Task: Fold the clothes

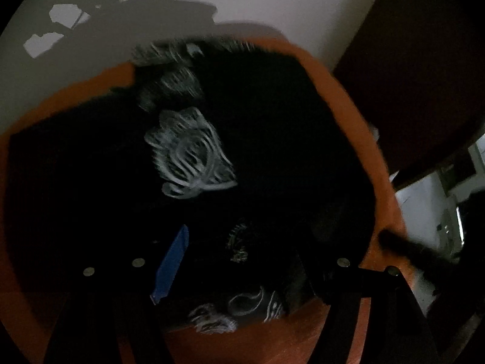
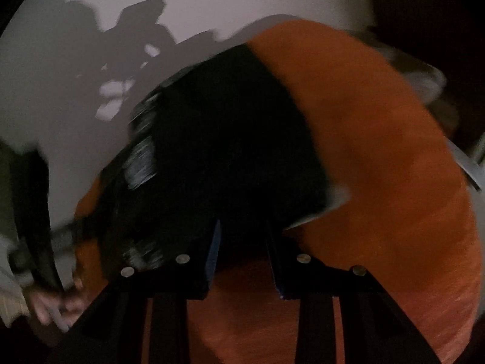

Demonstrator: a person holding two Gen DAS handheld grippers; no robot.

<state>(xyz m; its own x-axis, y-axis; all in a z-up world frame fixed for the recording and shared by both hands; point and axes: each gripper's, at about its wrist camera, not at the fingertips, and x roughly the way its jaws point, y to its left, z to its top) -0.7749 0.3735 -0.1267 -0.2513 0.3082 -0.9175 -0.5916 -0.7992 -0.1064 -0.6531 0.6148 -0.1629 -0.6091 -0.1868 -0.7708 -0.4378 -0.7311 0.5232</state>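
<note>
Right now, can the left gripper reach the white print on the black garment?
Probably yes. The left gripper hangs over the black garment with jaws apart, and nothing lies between it and the white print ahead on the orange table.

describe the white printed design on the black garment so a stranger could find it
Start at the orange-brown table; a black garment covers most of it. Near the garment's middle is a white skeletal design of curved, rib-like lines, the brightest print on the dark cloth.

We see our right gripper (image 2: 244, 261), jaws partly apart, over a black garment (image 2: 230, 139) lying on the orange table (image 2: 379, 157) toward its far left edge, blurred.
</note>
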